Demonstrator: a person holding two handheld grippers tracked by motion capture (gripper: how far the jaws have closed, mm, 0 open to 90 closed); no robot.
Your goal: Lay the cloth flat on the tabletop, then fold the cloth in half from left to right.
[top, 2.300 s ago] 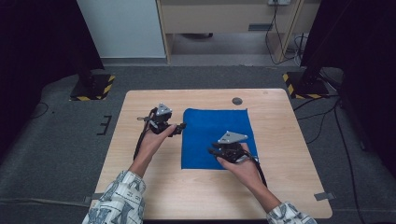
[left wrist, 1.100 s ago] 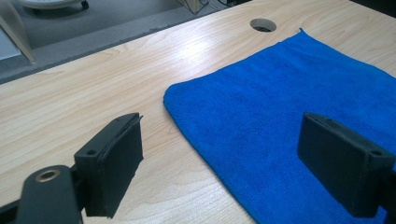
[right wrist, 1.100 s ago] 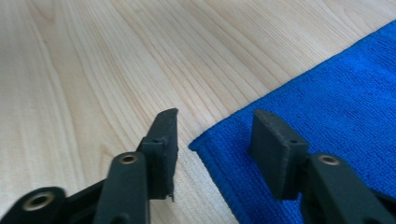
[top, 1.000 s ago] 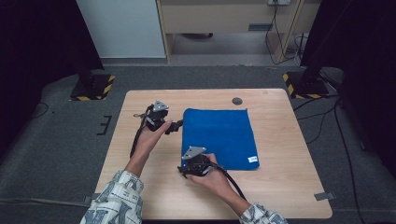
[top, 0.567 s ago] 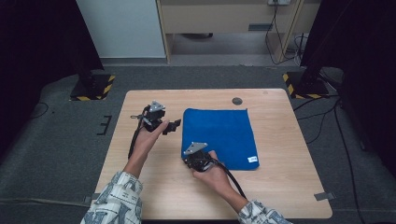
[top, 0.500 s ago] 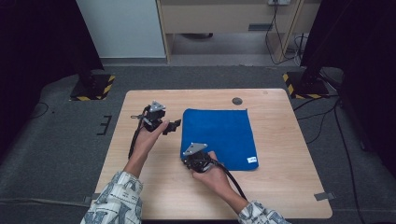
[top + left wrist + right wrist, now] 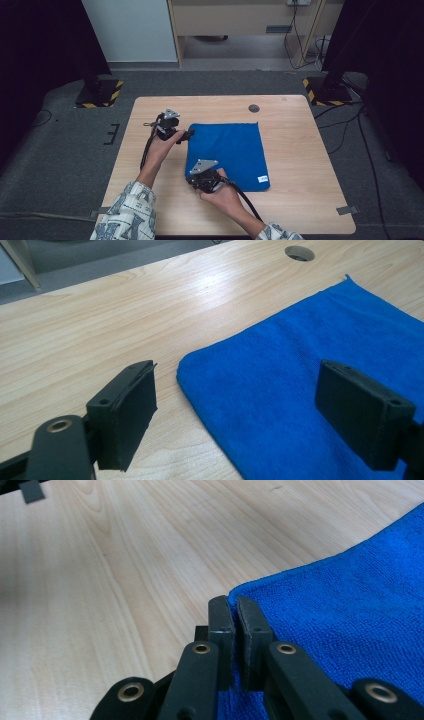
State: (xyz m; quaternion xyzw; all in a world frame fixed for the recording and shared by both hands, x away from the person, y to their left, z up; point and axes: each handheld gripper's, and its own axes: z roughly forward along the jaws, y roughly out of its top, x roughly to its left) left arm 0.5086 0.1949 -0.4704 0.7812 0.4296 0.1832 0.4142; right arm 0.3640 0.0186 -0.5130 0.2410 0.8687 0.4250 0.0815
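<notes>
- The right gripper [image 7: 235, 611], placed at the near left corner of the flat blue microfibre cloth [image 7: 227, 152] a second ago with jaws apart, has been closed; the corner is now pinched.
- The cloth lies spread on the pale wooden table [image 7: 300, 135].
- The left gripper [image 7: 250, 405] is held spread over the far left corner, unclamped.
- A fold or lift is probably being prepared.
</notes>
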